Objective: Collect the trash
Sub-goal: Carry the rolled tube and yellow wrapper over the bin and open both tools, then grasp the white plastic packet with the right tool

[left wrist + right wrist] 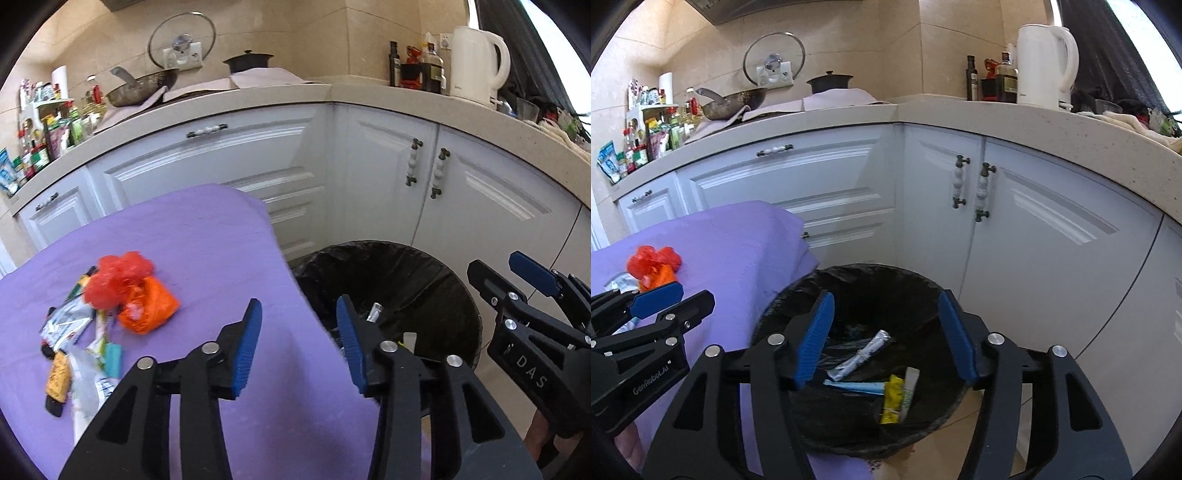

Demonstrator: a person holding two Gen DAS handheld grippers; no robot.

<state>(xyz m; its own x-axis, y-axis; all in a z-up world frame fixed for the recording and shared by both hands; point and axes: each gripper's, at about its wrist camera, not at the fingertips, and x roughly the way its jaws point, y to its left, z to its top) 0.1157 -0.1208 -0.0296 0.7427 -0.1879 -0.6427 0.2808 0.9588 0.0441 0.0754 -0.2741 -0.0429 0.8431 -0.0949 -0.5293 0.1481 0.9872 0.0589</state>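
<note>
left gripper [299, 343] jaws standing apart, nothing between the blue pads, hovering over the edge where the purple-covered counter [207, 236] is meeting the bin; right gripper [884, 336] jaws also parted and empty, hanging over the mouth of the black-lined bin [798, 291], both tilting downward

wrappers [882, 380] already lying at the bin's bottom, flat and loose

remaining trash pile [92, 321] sitting on the counter to the left gripper's left, well apart from its pads: red crumpled bag [118, 277], orange packet [147, 310], foil and paper sachets under them

judging all of it light, soft, crinkly, probably slippery film; pinching a bunched fold or a packet's sealed edge is looking safer than a flat face, which may slide out
</note>
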